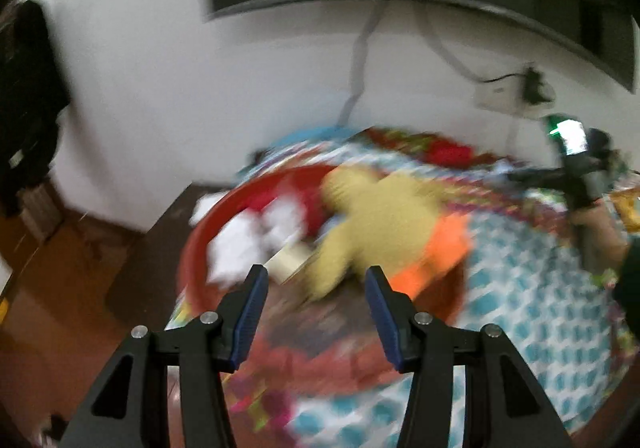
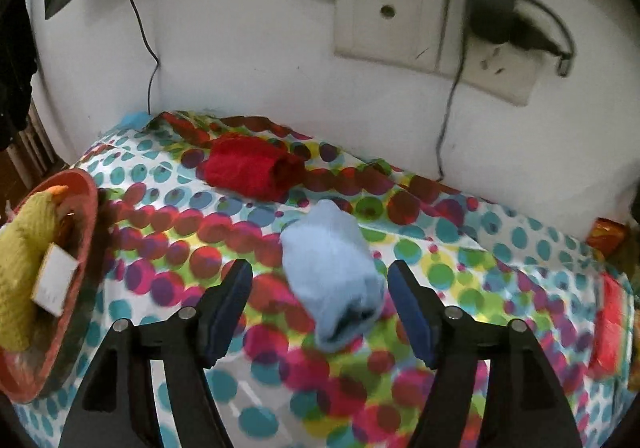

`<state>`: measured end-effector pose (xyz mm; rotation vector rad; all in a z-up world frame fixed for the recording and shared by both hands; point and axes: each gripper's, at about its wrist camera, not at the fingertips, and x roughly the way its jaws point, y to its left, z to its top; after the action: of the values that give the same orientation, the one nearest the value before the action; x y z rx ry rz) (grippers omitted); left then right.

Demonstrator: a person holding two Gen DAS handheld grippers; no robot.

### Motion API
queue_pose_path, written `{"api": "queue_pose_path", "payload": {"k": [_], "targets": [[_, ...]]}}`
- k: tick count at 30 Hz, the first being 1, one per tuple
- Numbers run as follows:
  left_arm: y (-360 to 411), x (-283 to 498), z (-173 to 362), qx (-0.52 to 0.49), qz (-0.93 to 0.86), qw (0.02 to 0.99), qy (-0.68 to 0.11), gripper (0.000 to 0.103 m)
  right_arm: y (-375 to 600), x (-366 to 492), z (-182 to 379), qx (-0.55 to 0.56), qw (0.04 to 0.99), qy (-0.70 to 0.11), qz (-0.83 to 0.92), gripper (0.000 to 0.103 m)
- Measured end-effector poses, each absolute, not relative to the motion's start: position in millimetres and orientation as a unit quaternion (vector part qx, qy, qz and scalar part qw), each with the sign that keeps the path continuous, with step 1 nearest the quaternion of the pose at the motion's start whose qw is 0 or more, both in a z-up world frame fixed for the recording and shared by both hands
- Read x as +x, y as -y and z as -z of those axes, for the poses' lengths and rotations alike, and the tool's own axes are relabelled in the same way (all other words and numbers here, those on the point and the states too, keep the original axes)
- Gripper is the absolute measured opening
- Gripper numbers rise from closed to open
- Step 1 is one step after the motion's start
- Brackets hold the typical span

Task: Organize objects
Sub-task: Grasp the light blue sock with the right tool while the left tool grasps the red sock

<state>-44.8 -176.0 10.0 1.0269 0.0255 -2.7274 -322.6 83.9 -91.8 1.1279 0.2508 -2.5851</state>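
Fingers of the right gripper [image 2: 320,296] stand wide apart, one on each side of a rolled light-blue sock [image 2: 334,280] that lies on the spotted cloth [image 2: 168,232] covering the table; the pads do not press on it, and a gap shows at both sides. Beyond the fingertips, further toward the wall, lies a rolled red sock [image 2: 250,166], well apart from the blue one. To the left of the fingers, at the cloth's edge, sits a red basket [image 2: 86,216] holding a yellow knitted piece [image 2: 24,260] with a white card tag [image 2: 56,280].

Fingers of the left gripper [image 1: 316,280] are likewise wide and hold nothing. They hover over the red basket [image 1: 192,248], whose blurred contents lie just ahead of the fingertips: the yellow knitted piece [image 1: 380,216] with an orange end, white items [image 1: 248,236] and a red one to the left.

Step in hand, as judged: gathering the loose socks into the basket, with the blue sock as the present target and the red sock remaining. The next move calls for closing the right fingers on the roll's middle, firmly enough that the soft bundle does not unroll or drag the cloth, then lifting and carrying it left to the basket.
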Motion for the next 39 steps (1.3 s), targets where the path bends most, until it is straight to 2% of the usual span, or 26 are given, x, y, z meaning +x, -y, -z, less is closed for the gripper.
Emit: {"api": "queue_pose_path", "payload": {"k": [5, 8, 10, 16, 23, 32, 36, 39], "targets": [[114, -130, -41, 0.325, 0.944, 0.05, 0.013, 0.064, -83, -340, 115, 0.404, 0.159, -0.103, 0.895, 0.067], [78, -192, -36, 0.33, 0.943, 0.036, 0.024, 0.064, -87, -344, 122, 0.411, 0.154, -0.128, 0.89, 0.035], [58, -236, -25, 0.35, 0.936, 0.016, 0.02, 0.064, -102, -337, 116, 0.406, 0.168, -0.115, 0.891, 0.031], [34, -337, 24, 0.399, 0.916, 0.038, -0.002, 0.065, -149, -290, 101, 0.39, 0.188, -0.115, 0.894, 0.031], [56, -419, 59, 0.421, 0.891, 0.161, -0.05, 0.064, -175, -254, 107, 0.391, 0.224, -0.086, 0.889, 0.031], [63, -437, 85, 0.433, 0.867, 0.228, -0.095, 0.065, -177, -256, 112, 0.398, 0.257, -0.046, 0.879, 0.031], [74, -431, 103, 0.436, 0.85, 0.257, -0.149, 0.073, -178, -254, 109, 0.392, 0.257, -0.046, 0.882, 0.031], [72, -435, 106, 0.43, 0.853, 0.26, -0.142, 0.075, -175, -255, 110, 0.395, 0.257, -0.052, 0.88, 0.031]]}}
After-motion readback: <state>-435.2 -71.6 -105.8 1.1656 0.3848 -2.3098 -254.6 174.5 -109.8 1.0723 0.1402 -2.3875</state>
